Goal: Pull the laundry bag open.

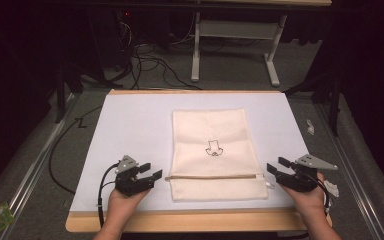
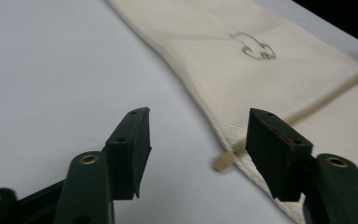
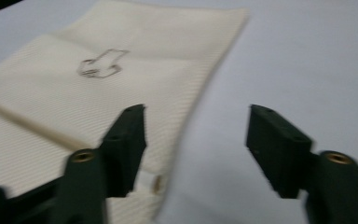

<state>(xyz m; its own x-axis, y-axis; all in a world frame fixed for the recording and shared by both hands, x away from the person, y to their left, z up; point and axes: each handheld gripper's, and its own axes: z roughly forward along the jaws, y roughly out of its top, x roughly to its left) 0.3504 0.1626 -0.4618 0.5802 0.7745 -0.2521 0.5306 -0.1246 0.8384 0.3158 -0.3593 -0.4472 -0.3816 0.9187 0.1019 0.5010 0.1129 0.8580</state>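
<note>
While both my tongs sit spread and holding nothing, the left tongs (image 1: 149,170) and right tongs (image 1: 275,166) flank the near end of the pouch (image 1: 212,150), which lies flat mid-worktop (image 1: 130,125). Looks like light, floppy cloth, so it'll sag and bunch. I'd pinch the corners by the zipper (image 1: 212,176), where the seam's probably stiffer.

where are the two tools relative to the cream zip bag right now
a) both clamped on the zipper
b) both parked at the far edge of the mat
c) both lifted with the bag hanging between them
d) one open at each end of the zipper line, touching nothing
d: the left tool and right tool sit open beside either end of the cream bag, which lies flat on the white mat.
</note>
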